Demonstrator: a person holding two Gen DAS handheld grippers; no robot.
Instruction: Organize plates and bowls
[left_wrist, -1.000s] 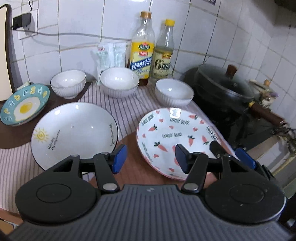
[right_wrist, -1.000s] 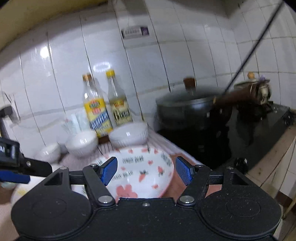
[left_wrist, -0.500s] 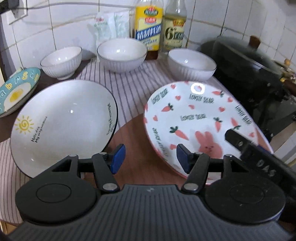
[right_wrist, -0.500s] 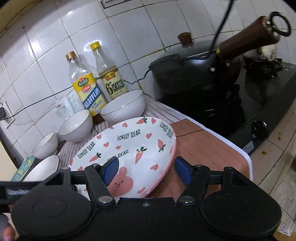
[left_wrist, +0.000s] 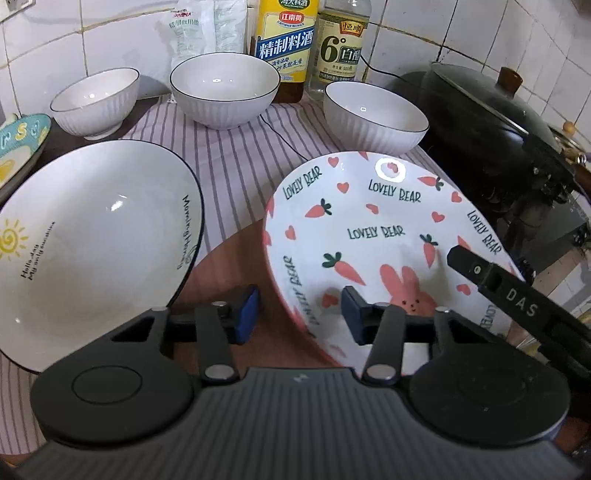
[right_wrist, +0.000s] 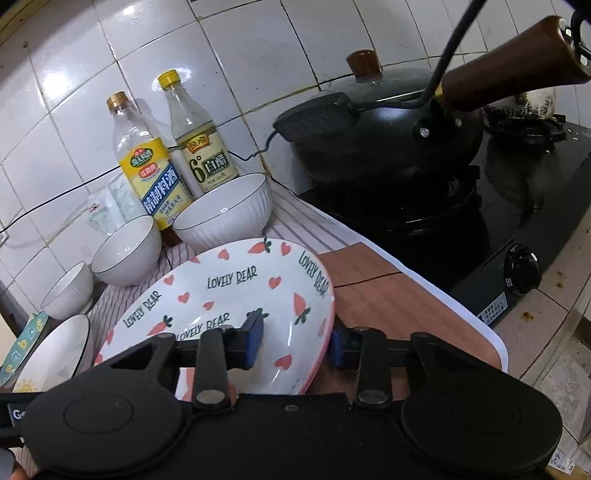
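Note:
A pink carrot-and-rabbit plate (left_wrist: 376, 236) lies on the counter, also in the right wrist view (right_wrist: 236, 295). My left gripper (left_wrist: 299, 314) is open, its fingers either side of the plate's near left rim. My right gripper (right_wrist: 295, 341) is open, its fingers either side of the plate's right rim. A large white plate with a sun (left_wrist: 92, 243) lies to the left. Three white ribbed bowls stand behind: left (left_wrist: 96, 101), middle (left_wrist: 224, 88), right (left_wrist: 375, 116). A blue egg plate (left_wrist: 18, 144) is at the far left.
Two bottles (left_wrist: 284, 40) (left_wrist: 341, 40) and a packet (left_wrist: 207, 26) stand against the tiled wall. A black lidded wok (right_wrist: 388, 125) with a brown handle (right_wrist: 513, 66) sits on the stove (right_wrist: 517, 229) to the right. A striped cloth (left_wrist: 240, 162) covers the counter.
Both grippers have moved down and closer to the carrot plate, so that each now straddles its rim. Their jaws have narrowed a little. The dishes have not moved.

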